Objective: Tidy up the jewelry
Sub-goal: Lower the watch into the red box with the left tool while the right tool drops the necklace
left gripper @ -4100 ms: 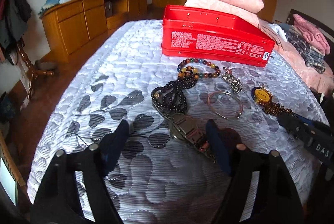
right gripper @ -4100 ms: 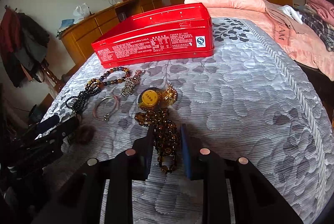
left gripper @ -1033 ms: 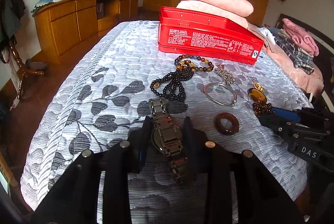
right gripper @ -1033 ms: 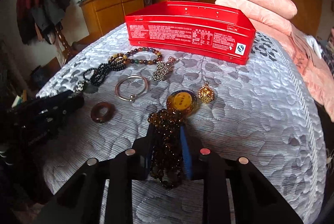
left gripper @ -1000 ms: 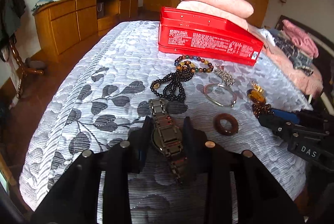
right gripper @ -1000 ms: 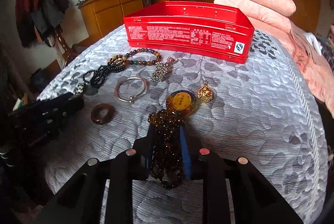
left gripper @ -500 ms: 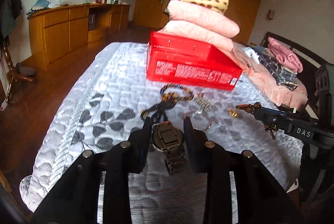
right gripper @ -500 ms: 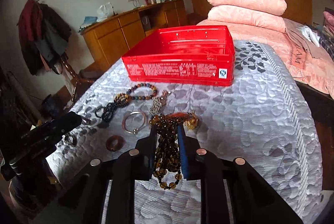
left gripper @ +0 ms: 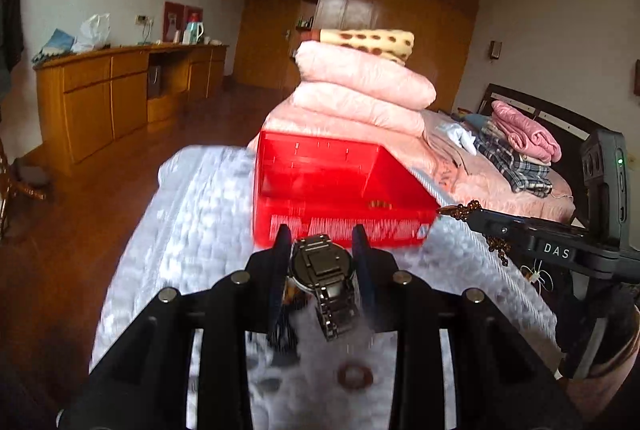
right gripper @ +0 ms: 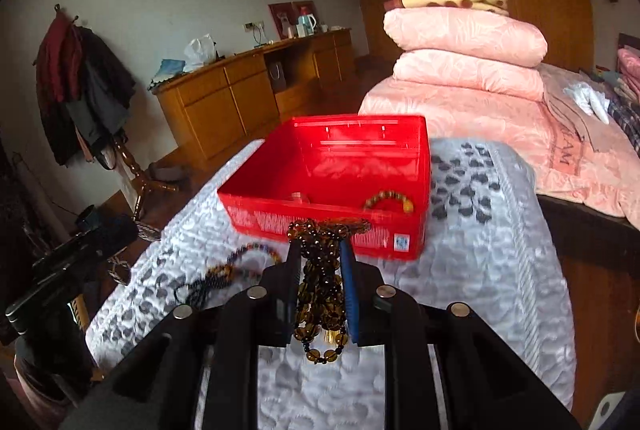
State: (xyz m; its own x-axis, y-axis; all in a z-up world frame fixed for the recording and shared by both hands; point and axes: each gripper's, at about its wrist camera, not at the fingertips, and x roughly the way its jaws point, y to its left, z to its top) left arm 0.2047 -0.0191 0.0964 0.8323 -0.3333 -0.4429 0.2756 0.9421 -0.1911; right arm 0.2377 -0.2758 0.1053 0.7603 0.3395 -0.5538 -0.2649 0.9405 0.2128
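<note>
The bed [right gripper: 472,270], covered in a grey leaf-pattern quilt, carries the open red box [right gripper: 332,165] near its far end. A beaded bracelet [right gripper: 387,198] lies inside the box against the right wall. The left gripper [left gripper: 320,262] is raised in front of the box, fingers clamped on a metal watch [left gripper: 322,266] whose band hangs down. The right gripper [right gripper: 320,278] grips a brown bead necklace [right gripper: 320,294], loops dangling below the fingers. A brown ring [left gripper: 354,376] lies on the quilt.

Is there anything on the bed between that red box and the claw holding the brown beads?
In the right wrist view, only bare grey quilted bedspread lies between the red plastic box and the right gripper, which is shut on the brown bead necklace.
</note>
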